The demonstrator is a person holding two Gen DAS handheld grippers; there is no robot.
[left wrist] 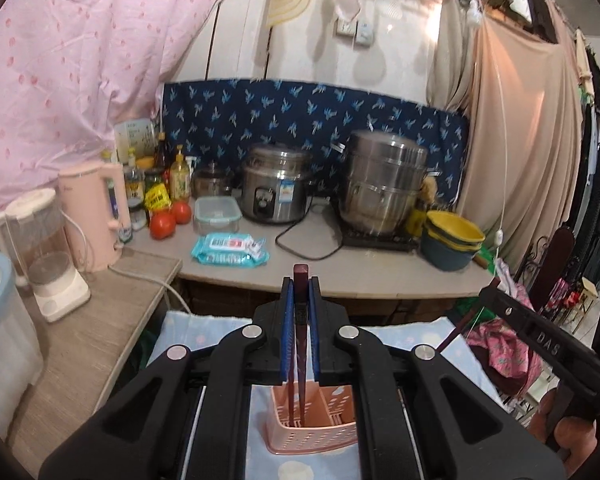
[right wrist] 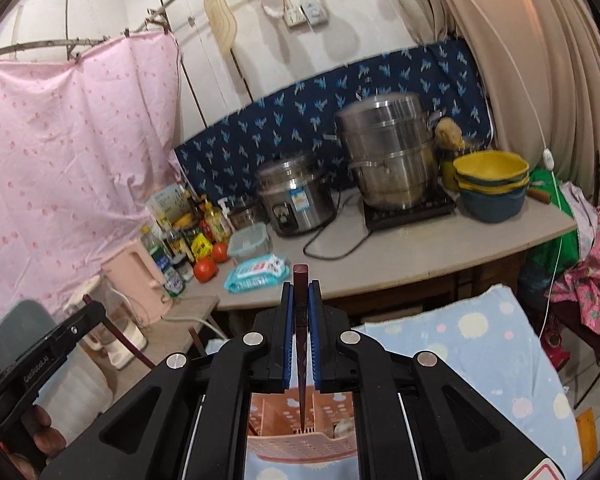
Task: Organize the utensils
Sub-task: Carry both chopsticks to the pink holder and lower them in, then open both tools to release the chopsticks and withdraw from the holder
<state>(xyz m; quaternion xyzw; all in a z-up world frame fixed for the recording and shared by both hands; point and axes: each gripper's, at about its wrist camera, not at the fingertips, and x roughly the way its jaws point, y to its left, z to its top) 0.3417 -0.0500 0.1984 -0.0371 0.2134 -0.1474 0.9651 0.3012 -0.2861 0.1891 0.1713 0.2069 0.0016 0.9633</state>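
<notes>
Left black two-finger tool (left wrist: 301, 280) and right black two-finger tool (right wrist: 301, 282), side by side, angled slightly downward, each with blue-padded jaws closed on a dark chopstick.

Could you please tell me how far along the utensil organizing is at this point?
Done: nothing visibly finished; the pink perforated plastic utensil basket looks mostly empty. In hand: each hand-held gripper, left and right, is shut on a dark red chopstick held over the basket. Left: releasing both inside.
</notes>
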